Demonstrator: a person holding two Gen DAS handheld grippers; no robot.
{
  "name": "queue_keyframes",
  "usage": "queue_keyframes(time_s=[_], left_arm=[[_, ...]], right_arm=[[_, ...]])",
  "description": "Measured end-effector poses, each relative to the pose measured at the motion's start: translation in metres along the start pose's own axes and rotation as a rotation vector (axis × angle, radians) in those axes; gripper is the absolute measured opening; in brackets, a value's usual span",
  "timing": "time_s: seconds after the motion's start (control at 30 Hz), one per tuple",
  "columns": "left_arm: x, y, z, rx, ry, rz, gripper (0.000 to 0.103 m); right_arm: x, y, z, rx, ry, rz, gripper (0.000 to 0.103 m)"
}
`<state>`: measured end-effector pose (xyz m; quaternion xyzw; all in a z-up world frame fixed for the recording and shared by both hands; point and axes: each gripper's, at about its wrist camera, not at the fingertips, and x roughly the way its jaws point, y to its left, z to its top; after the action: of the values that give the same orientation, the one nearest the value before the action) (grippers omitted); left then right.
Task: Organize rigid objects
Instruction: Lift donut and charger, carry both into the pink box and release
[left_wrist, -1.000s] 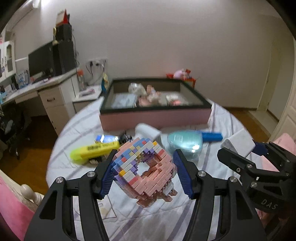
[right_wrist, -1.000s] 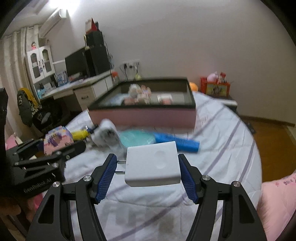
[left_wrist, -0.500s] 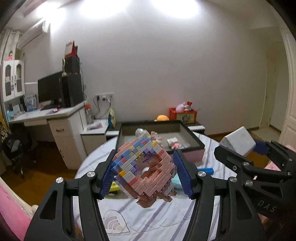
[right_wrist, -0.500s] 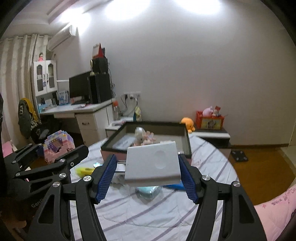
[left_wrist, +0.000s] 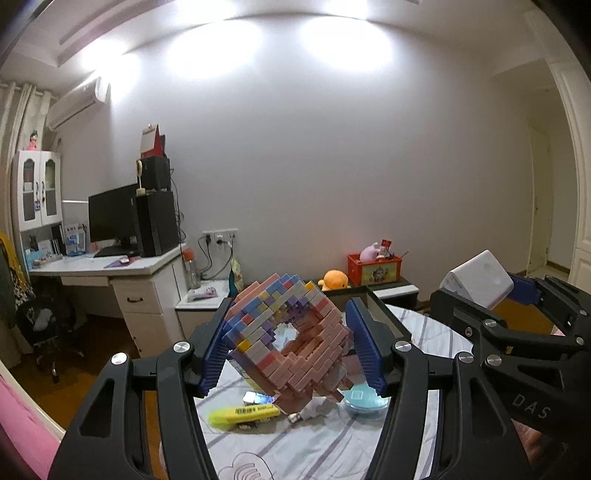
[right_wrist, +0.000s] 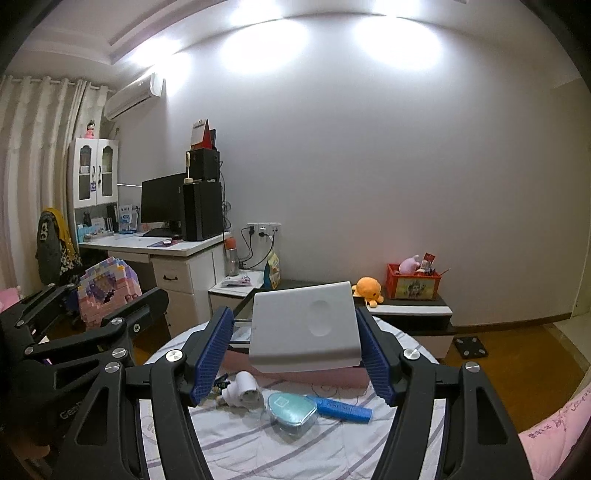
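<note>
The left gripper (left_wrist: 290, 345) is clamped on a pink and purple brick model (left_wrist: 286, 341), its blue pads pressed to both sides, and the right gripper (right_wrist: 295, 352) grips a white charger block (right_wrist: 304, 326) in the same way; both loads hang in the air above the table (right_wrist: 258, 446). On the striped cloth below the brick model lie a yellow highlighter (left_wrist: 243, 411) and a teal case (right_wrist: 291, 410); beside the case are a white plug (right_wrist: 245, 387) and a blue stick (right_wrist: 341, 408). Behind them sits a pink tray (right_wrist: 332, 376).
</note>
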<state>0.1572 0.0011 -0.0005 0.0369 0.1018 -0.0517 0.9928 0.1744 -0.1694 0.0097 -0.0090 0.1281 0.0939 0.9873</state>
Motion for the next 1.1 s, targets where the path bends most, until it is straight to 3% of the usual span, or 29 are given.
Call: queue_keyframes(time_s=[0.27, 0.6, 0.83, 1.1], left_arm=[[0.005, 0.001, 0.013, 0.007, -0.047, 0.017, 0.062], [0.056, -0.005, 0.014, 0.037, -0.01, 0.025, 0.062], [0.141, -0.008, 0.008, 0.057, 0.103, -0.015, 0.062], [0.252, -0.004, -0.028, 0.058, 0.308, -0.034, 0.061]], right_arm=[[0.005, 0.006, 0.014, -0.008, -0.033, 0.001, 0.068], [0.046, -0.007, 0.018, -0.009, 0.003, -0.014, 0.068], [0.112, -0.026, 0.013, -0.007, 0.087, -0.033, 0.068], [0.215, -0.048, -0.019, 0.018, 0.303, 0.01, 0.068]])
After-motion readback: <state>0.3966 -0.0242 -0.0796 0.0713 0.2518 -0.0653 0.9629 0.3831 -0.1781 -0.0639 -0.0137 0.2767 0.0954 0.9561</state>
